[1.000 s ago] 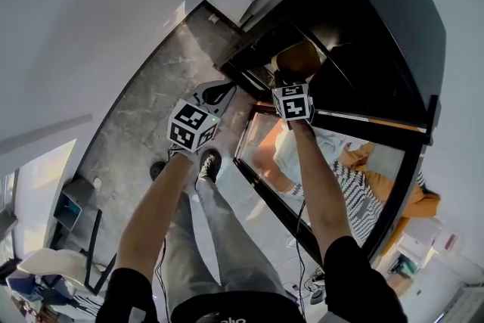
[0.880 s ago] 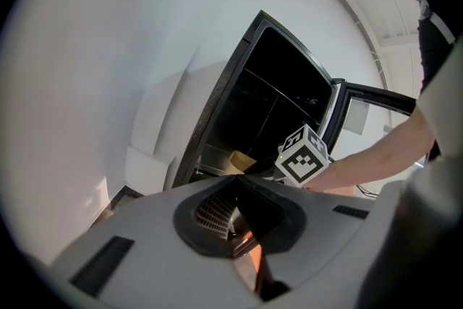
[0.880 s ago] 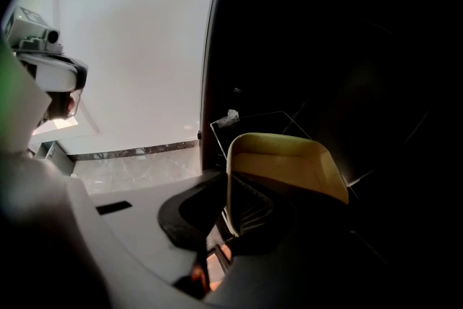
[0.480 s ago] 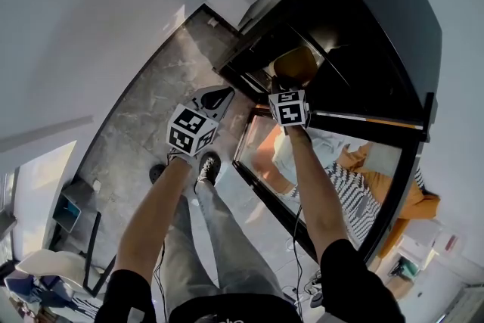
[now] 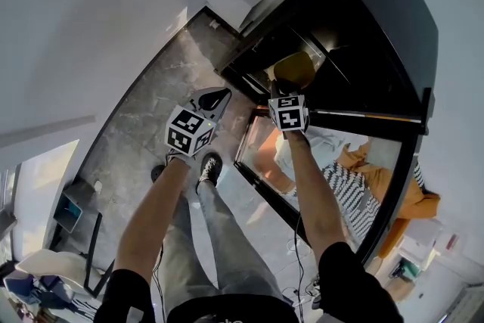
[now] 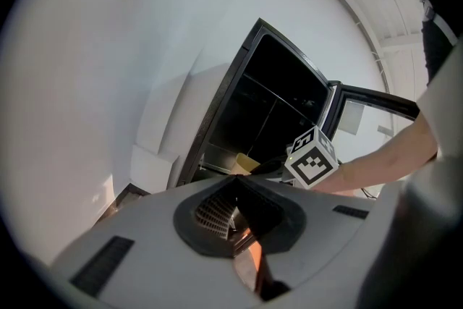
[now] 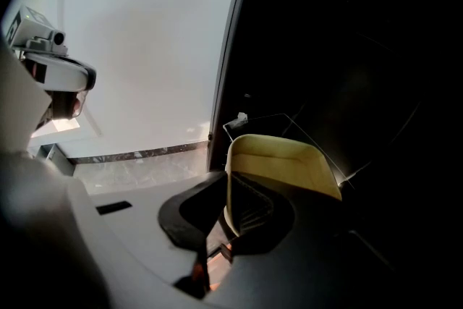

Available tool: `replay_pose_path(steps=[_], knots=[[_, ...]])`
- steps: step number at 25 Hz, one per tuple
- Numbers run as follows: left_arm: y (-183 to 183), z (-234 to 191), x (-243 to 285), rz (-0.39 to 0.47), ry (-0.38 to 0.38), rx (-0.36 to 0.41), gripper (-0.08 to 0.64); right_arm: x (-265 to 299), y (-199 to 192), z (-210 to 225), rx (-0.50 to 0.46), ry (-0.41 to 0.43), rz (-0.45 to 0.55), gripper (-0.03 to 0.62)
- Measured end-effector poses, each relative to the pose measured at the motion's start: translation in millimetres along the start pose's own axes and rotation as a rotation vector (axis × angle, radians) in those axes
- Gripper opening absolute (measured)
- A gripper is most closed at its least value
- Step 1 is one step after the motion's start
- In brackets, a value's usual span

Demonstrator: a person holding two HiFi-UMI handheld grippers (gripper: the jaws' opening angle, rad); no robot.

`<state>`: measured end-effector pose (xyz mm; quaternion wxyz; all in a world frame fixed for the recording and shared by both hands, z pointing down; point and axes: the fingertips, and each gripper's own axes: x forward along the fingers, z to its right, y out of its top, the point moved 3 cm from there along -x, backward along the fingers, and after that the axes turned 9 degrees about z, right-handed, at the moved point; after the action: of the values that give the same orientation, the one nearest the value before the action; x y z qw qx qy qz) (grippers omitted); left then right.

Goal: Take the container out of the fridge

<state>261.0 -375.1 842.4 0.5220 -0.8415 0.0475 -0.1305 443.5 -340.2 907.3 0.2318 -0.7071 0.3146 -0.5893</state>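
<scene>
A yellow container (image 5: 295, 70) sits at the front of a low shelf in the dark open fridge (image 5: 363, 49). My right gripper (image 5: 281, 87) is shut on its near wall. In the right gripper view one jaw lies outside the container (image 7: 286, 166) and the other inside it, at the right gripper (image 7: 230, 202). My left gripper (image 5: 215, 97) hangs over the floor just left of the fridge opening, apart from the container. In the left gripper view the left gripper (image 6: 235, 206) is shut with nothing in it, and the container (image 6: 246, 163) shows beyond.
The fridge's glass door (image 5: 393, 163) stands open to the right and mirrors the person. A grey marble floor (image 5: 151, 110) runs along a white wall (image 5: 91, 26). The person's legs and a shoe (image 5: 209, 165) are below the grippers. A dark side table (image 5: 79, 215) stands at lower left.
My right gripper has drawn back a little toward the person with the yellow container in it. The left gripper has barely shifted.
</scene>
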Motion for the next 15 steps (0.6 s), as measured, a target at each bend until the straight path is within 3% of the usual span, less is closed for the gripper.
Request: replay_pose_path(steps=[9,15], knots=[[7.1,3.2,-39.5,-0.017,-0.013,0.021,0.007,-37.7,11.8,-33.0,0.01,-0.007,0.038,0.023],[23.0,2.8,-96.9,-0.024,0.01,0.028,0.007,-80.6,45.2,-71.4,0.018,0.003,0.105,0.023]])
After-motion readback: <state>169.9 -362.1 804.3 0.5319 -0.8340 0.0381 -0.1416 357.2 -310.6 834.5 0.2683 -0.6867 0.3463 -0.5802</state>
